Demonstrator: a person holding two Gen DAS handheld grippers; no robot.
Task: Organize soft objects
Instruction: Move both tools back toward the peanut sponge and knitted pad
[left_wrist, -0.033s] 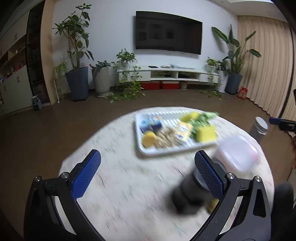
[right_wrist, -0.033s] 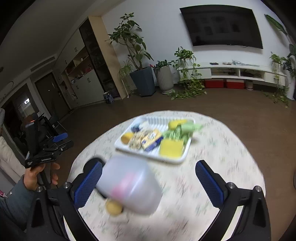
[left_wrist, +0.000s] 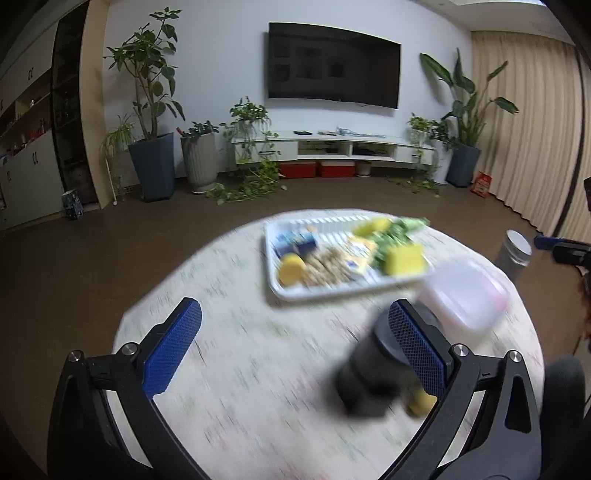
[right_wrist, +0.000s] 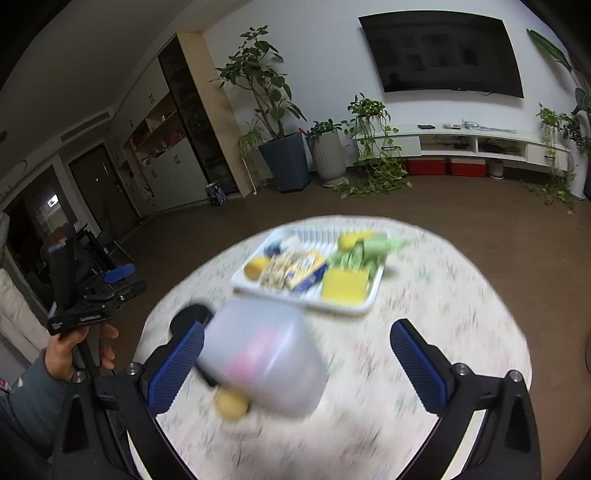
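Left gripper (left_wrist: 295, 350): jaws spread wide, nothing between them.
Right gripper (right_wrist: 297, 363): jaws spread, empty.
Soft objects: blurred heap in white tray (left_wrist: 291, 293) at 12 o'clock.
In the way: translucent container (right_wrist: 264, 356) and dark cylinder (left_wrist: 369, 373), near the pads.
Table (left_wrist: 240, 387): round, speckled.

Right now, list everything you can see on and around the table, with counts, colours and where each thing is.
Table: one, round, pale speckled top.
Tray: one, white, far half of the table.
Sponge: one, yellow block, near right corner of the tray.
Other tray items: blurred yellow, green, blue and tan pieces; count unclear.
Translucent container: one, whitish with pink inside, near edge of the table.
Dark cylinder: one, black, beside the container.
Small yellow ball: one, at the container's base.
Metal-capped bottle: one, grey, right table edge.
Left gripper: blue pads, open, empty.
Right gripper: blue pads, open, empty.
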